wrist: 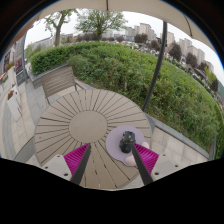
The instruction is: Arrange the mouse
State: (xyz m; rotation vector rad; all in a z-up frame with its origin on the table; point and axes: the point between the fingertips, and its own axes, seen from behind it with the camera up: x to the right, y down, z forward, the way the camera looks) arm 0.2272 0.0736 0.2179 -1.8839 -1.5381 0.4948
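On a round slatted wooden surface [85, 120] out of doors lies one dark mouse [128, 141], resting on one pale circular mat [118, 143] near the surface's near edge. The tongs [110, 158] are spread wide, their two dark fingers reaching forward with one magenta pad [76, 156] on each; the mouse sits between the fingers, closer to the right one, with a gap showing on the left side. One wooden chair [60, 80] stands beyond the surface to the left. The setting is a paved terrace bordered by a broad green hedge [150, 75], with one slim dark pole [160, 65] rising on the right, trees [95, 20] and pale buildings [165, 35] farther off under a bright sky.
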